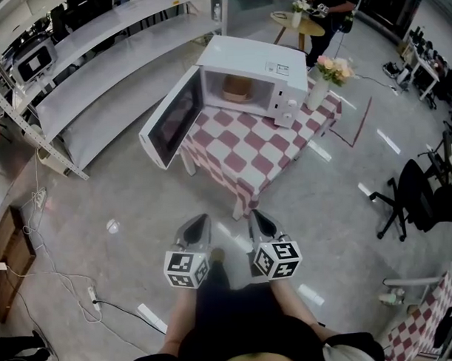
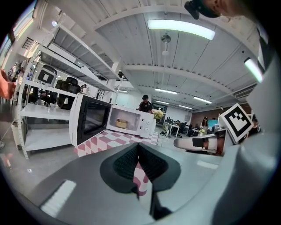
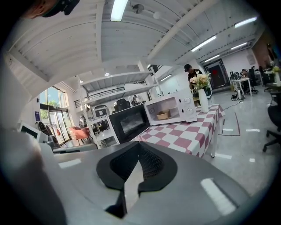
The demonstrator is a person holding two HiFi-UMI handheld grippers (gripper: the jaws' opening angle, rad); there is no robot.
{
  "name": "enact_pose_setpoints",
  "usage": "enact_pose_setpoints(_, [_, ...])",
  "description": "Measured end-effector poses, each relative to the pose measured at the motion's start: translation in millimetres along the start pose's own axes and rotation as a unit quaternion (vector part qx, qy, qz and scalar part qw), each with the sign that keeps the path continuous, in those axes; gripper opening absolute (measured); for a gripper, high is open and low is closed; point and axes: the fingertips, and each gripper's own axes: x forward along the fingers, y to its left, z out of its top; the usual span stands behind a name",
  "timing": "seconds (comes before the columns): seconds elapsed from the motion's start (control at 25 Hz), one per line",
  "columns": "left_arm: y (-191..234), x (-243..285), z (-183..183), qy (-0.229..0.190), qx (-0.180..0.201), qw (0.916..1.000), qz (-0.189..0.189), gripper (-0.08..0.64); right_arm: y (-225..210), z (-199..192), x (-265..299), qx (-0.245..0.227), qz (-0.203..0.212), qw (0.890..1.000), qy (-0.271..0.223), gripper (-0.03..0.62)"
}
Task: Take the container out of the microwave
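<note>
Left gripper (image 1: 201,220) and right gripper (image 1: 257,215) are held closed and empty, well short of the checked table (image 1: 247,149), where the tan container (image 1: 237,88) is seen inside the open microwave (image 1: 270,67) at the far edge, so jaws are best opened before the cavity is reached.

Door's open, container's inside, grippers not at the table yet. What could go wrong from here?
1. The left gripper and right gripper are both shut and empty; if they open late, they could shove the container deeper instead of gripping it.
2. The open door sticks out past the table on the approach side; the left gripper may clip it.
3. The flower vase stands right beside the microwave; a wide right swing might tip it.
</note>
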Motion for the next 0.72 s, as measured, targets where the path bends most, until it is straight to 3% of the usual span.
enact_pose_setpoints(0.72, [55.8, 53.4, 30.1, 0.001, 0.009, 0.9987, -0.051, 0.009, -1.1, 20.2, 64.6, 0.007, -0.051, 0.999, -0.018, 0.001])
